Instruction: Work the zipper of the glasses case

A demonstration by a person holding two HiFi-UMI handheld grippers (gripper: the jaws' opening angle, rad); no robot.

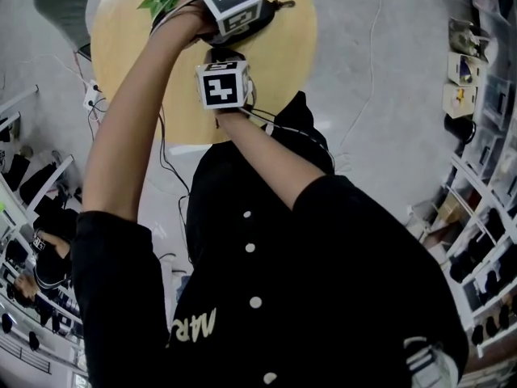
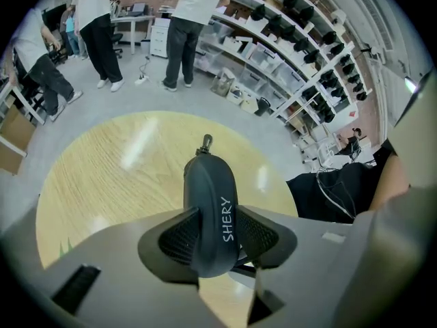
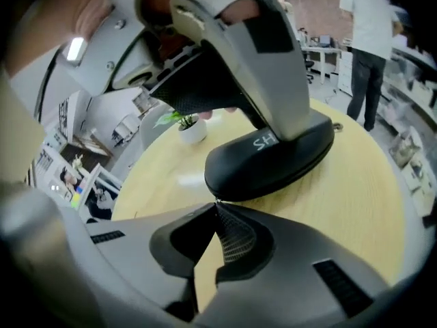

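The person wears a black short-sleeved shirt (image 1: 323, 281) with white buttons (image 1: 256, 302) down the front and pale lettering (image 1: 192, 326) near the hem. The left hand-held gripper (image 2: 217, 241) and right hand-held gripper (image 3: 218, 214) are grey with black ribbed pads (image 3: 235, 239) (each carries a white cube (image 1: 229, 2) printed with black square markers). Thin cables (image 1: 283, 128) trail off the right one.

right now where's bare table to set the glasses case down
Bare wood: the wide stretch left of the glasses case in the left gripper view, out to the table rim, and the stretch right of it in the right gripper view. Crowded: by the potted plant and where the left gripper clamps the case, right gripper shut beside it.
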